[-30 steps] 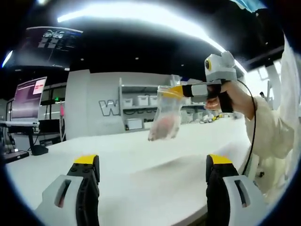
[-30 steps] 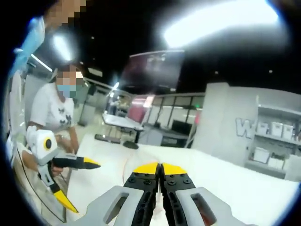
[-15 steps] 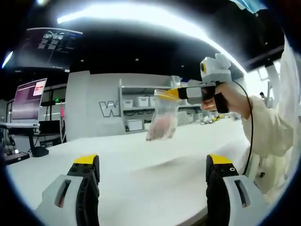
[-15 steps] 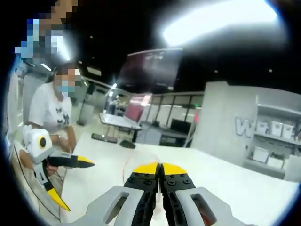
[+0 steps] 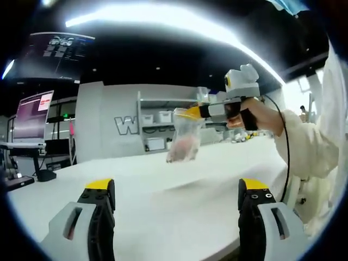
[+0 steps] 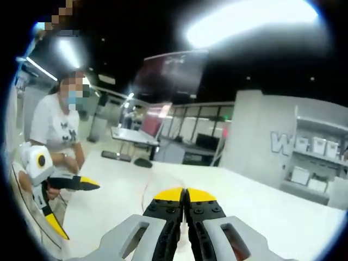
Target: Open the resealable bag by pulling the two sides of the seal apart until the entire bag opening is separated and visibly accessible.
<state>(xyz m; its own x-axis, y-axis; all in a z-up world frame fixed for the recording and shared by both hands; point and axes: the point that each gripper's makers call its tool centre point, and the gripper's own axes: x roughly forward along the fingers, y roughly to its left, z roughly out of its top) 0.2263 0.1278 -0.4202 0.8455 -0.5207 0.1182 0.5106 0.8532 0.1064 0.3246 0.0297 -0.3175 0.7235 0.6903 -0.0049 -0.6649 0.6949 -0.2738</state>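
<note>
My resealable bag (image 5: 185,137) hangs in the air above the white counter (image 5: 179,201), gripped at its top edge by my right hand-held gripper (image 5: 191,113), whose yellow-tipped jaws are clamped on the seal strip. The bag is clear, with something pinkish settled in the bottom; I cannot tell what it is. Held by the top this way, the contents weigh the bag down and the seal is offered up at working height, which I judge is why I keep it off the counter rather than lying flat.

In the right gripper view the jaws of that gripper are pressed together, tips touching; the bag itself is hidden beneath them there.

My left hand-held gripper (image 5: 176,187) is spread wide, its two jaws well apart, low over the counter and apart from the bag. I read that as readiness to take the other side of the seal. The seal looks not yet parted, so the opening work is all ahead.

In the right gripper view my left gripper (image 6: 81,183) shows from the side, held in my hand (image 6: 53,186). Behind the bag stand a grey wall with a large letter (image 5: 126,125) and shelves of white bins (image 5: 160,128); a monitor (image 5: 33,114) sits to the far side.
</note>
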